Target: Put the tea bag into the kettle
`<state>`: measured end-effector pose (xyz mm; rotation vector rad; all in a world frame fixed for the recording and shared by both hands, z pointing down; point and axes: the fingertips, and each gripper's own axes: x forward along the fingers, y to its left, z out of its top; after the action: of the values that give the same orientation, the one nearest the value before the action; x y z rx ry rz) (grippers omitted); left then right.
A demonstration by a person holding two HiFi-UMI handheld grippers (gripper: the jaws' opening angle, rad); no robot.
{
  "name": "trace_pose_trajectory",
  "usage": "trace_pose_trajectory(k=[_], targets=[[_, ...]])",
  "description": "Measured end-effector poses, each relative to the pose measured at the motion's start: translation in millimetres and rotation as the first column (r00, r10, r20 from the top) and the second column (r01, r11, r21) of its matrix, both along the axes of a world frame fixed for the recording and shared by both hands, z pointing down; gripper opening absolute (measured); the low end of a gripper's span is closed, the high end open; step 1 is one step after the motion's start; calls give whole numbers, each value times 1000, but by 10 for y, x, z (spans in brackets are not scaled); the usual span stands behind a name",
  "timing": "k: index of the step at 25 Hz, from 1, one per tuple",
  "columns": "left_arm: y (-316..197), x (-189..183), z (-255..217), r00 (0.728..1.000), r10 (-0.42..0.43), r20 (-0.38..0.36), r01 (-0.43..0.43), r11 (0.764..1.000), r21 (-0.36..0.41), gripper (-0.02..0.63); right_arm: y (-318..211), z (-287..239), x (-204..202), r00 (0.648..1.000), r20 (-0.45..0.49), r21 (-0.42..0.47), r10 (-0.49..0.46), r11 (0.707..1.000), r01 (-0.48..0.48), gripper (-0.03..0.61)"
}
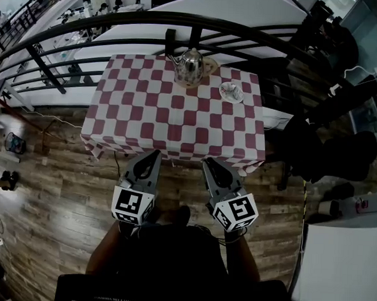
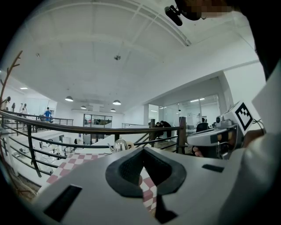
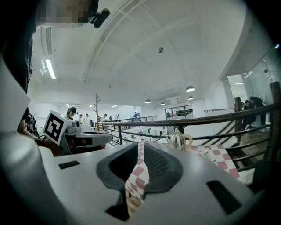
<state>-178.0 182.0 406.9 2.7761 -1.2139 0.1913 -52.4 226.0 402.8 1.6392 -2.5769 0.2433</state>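
Steel kettle [image 1: 189, 66] and tea bag [image 1: 231, 91] are being left untouched on checked table [image 1: 146, 114]
Left gripper [image 1: 152, 156] is being held shut, empty; right gripper [image 1: 208, 163] is being held narrowly parted, empty

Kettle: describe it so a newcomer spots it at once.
Find the checkered table beside the dark railing. At the middle of its far edge stands the kettle. It is shiny metal with a spout and handle, unlike the small white item to its right.

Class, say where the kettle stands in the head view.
The kettle stands midway along the far edge of the checkered table, close against the dark railing.
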Motion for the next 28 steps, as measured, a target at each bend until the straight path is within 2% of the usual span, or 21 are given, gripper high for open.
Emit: trace_pose_trajectory(k=[10,16,22,28], targets=[[26,457,35,999,-46,-9,46,999,9,0,62,83,601,999,-7,-3,-32,999,32,34],[-42,624,86,997,-71,-11,70,997,-17,0,-13,112,865,999,4,-4,-37,999,37,34],[-312,741,154,998,-69,-2,69,997,-35,6,-291,144,979,998,24,-8,-58,998,59,89],[-808,899,357,999,-32,17,33,996,-77,59,-757,250,1138,999,33,-32,-37,999,38,115]])
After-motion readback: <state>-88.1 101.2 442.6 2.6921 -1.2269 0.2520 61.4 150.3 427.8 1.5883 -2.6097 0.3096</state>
